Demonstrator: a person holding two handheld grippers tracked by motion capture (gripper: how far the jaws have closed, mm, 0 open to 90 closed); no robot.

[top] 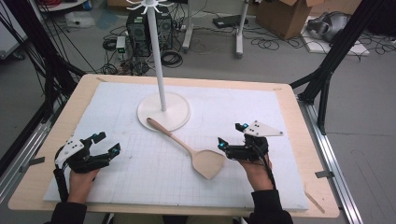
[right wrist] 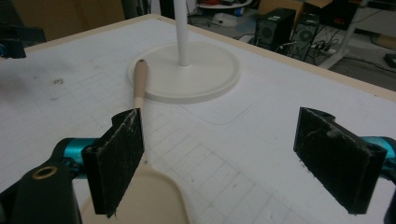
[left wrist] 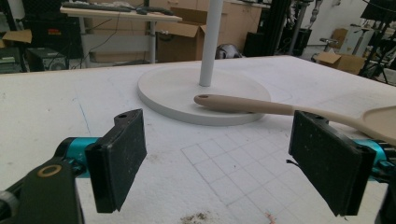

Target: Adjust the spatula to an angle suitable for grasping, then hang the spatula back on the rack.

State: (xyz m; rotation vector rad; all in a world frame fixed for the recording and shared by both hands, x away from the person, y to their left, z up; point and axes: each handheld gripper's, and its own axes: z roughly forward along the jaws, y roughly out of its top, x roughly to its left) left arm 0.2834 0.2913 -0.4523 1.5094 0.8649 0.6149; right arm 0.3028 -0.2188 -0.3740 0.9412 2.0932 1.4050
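Table with wooden rim carries a white gridded mat over most of its top. White stand, round base and upright pole, sits on the mat toward the far side, and serves as reference for everything below. Wooden spatula lies flat on the mat, handle tip resting on the near edge of the stand base, blade pointing away from the stand toward the person's right (blade well clear of the base). Left gripper is held low over the mat, well apart from the stand on the person's near left; jaws spread wide with nothing between them, confirmed in the left gripper view, where the stand base and spatula handle show beyond the pads. Right gripper is near-right of the stand, just beside the spatula blade; jaws also wide, nothing clamped. In the right gripper view the blade lies just behind its left pad.
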